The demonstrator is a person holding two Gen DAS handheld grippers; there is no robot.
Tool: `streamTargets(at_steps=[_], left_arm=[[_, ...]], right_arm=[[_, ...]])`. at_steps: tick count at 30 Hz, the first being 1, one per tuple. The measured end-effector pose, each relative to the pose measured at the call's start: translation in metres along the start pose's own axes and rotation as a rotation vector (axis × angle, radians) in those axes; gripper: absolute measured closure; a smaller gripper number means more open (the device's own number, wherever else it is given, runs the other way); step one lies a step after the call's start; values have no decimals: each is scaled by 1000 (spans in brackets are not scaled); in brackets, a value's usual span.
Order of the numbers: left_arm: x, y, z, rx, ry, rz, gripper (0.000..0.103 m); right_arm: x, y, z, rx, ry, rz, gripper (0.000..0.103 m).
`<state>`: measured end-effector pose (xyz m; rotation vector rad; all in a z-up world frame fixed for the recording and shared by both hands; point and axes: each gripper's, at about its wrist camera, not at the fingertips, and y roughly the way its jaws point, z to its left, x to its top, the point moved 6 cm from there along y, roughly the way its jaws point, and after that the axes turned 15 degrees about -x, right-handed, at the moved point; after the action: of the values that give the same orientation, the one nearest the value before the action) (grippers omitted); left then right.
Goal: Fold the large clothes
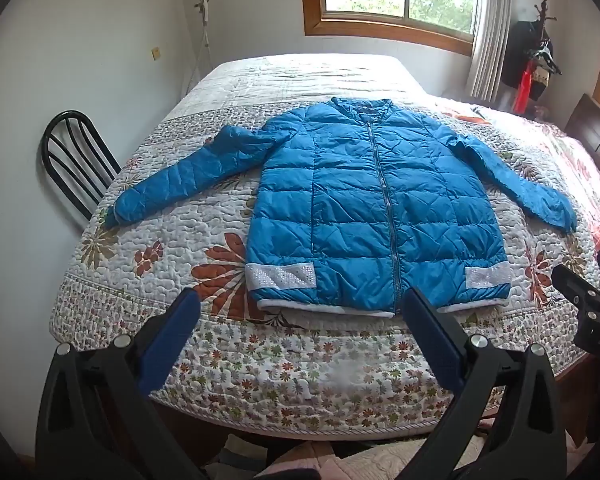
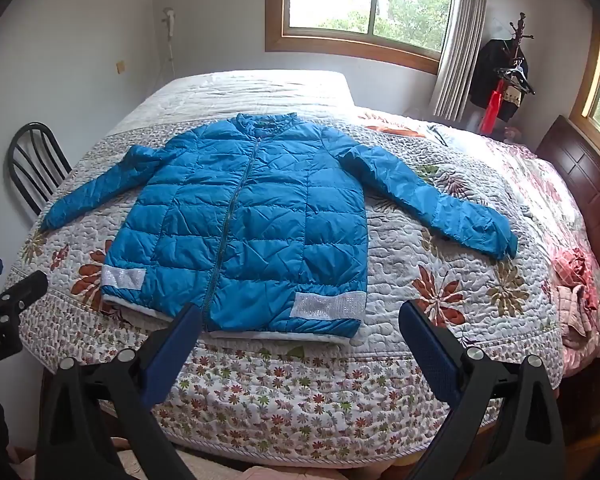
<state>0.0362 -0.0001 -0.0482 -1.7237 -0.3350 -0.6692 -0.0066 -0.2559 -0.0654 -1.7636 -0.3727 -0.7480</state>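
Note:
A blue quilted jacket (image 1: 372, 204) lies flat and zipped on the bed, front up, both sleeves spread out to the sides, hem toward me. It also shows in the right wrist view (image 2: 252, 224). My left gripper (image 1: 300, 300) is open and empty, held above the bed's near edge just short of the hem. My right gripper (image 2: 300, 312) is open and empty, also near the hem, to the right of the left one. The right gripper shows at the right edge of the left wrist view (image 1: 592, 300).
The bed has a floral quilt (image 1: 284, 364). A black chair (image 1: 72, 160) stands at its left side. A dark wooden headboard (image 2: 588, 176) is at the right. A coat stand (image 2: 508, 76) is in the far corner. Pink cloth (image 2: 576, 304) lies at the bed's right edge.

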Motion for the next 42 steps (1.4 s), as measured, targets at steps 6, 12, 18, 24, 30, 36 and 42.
streamTargets(at_steps=[6, 12, 18, 24, 30, 36, 42], left_arm=[[0, 0, 0, -3, 2, -3, 3], [0, 0, -1, 1, 3, -3, 3], [0, 0, 0, 2, 2, -4, 3], [0, 0, 0, 0, 2, -3, 3], [0, 0, 0, 1, 2, -3, 3], [0, 0, 0, 1, 2, -3, 3], [-1, 4, -2, 0, 3, -3, 3]], right_arm=[[0, 0, 1, 2, -4, 2, 4], [0, -1, 2, -2, -4, 0, 4], [-1, -2, 1, -5, 0, 2, 4], [0, 0, -4, -15, 9, 3, 4], [0, 1, -5, -17, 10, 4, 4], [-1, 0, -4, -14, 6, 1, 4], [-1, 1, -3, -13, 4, 2, 4]])
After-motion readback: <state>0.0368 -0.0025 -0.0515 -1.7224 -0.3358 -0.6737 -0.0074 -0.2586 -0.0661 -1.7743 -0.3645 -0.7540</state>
